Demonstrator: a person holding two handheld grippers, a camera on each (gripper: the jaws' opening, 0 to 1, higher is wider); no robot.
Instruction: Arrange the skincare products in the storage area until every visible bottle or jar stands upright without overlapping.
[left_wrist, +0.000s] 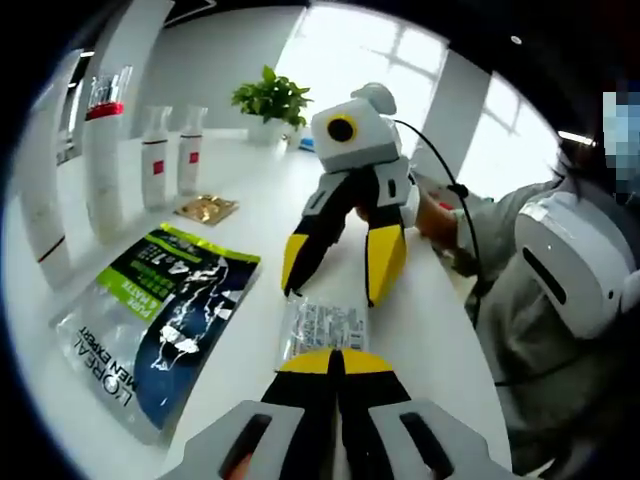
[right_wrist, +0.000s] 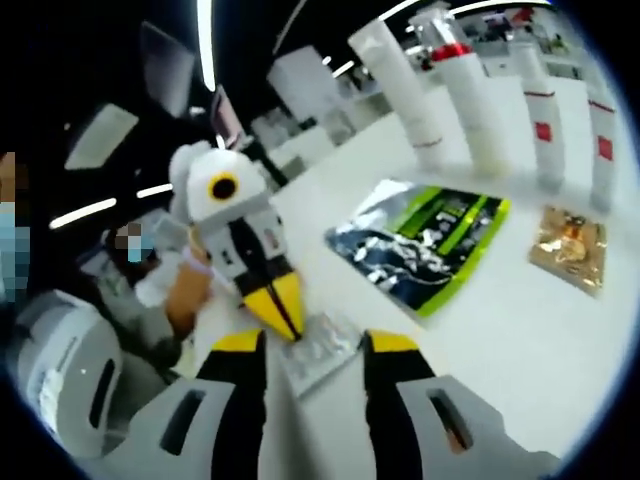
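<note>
**Small sachet between two tools on the counter**

Left gripper view: the left tool (left_wrist: 335, 362), jaws closed, is pinching the near edge of a clear sachet (left_wrist: 322, 325); the right tool (left_wrist: 340, 268) is hovering wide open over its far edge. A potted plant (left_wrist: 270, 100) is standing behind.

Right gripper view: the right tool (right_wrist: 315, 345) is straddling the sachet (right_wrist: 320, 348); tubes (right_wrist: 478, 95) are standing upright beyond a green-and-blue pouch (right_wrist: 425, 240).

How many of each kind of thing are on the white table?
Standing bottles and tubes: 4
Flat packets: 3, the green and blue pouch, the gold sachet, the small silver sachet
Potted plant: 1
Total: 8
</note>
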